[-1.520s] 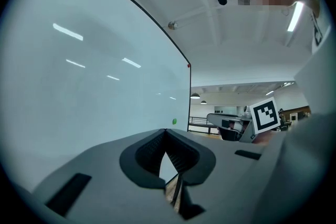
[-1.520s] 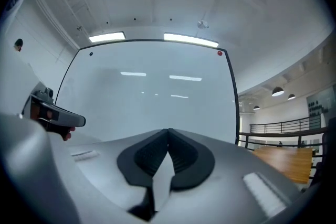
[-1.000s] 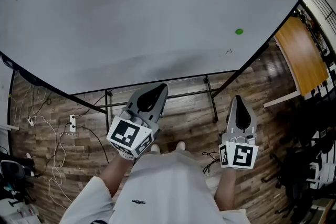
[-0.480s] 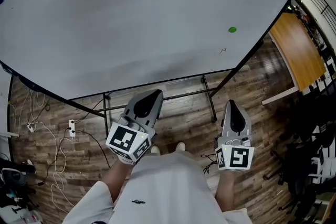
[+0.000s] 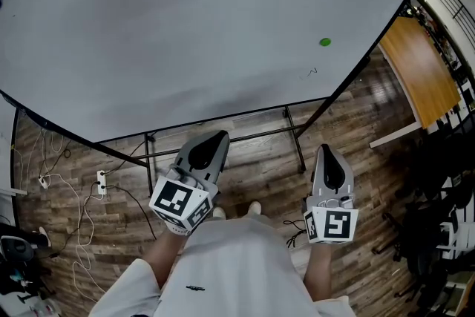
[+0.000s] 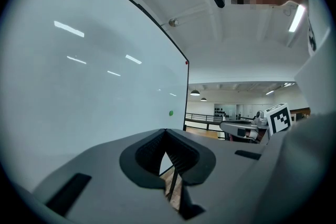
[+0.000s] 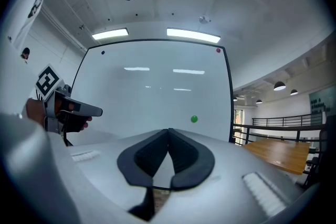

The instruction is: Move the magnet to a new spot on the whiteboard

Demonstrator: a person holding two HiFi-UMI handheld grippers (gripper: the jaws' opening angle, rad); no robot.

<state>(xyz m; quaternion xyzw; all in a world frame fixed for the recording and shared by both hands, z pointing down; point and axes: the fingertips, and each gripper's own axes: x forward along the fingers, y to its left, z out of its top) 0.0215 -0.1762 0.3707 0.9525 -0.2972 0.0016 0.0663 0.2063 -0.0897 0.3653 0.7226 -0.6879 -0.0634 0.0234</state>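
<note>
Low in frame, our left gripper (image 5: 218, 137) and right gripper (image 5: 326, 153) are clenched and empty. The green magnet (image 5: 324, 42) sits upper right on the whiteboard (image 5: 185, 26). If we arrive with jaws closed, we could knock it off.

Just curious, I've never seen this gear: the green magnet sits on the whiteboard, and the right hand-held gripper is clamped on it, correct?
Not quite. The green magnet does sit on the whiteboard, but the right hand-held gripper is shut on nothing, apart from it; the right gripper view shows this.
</note>
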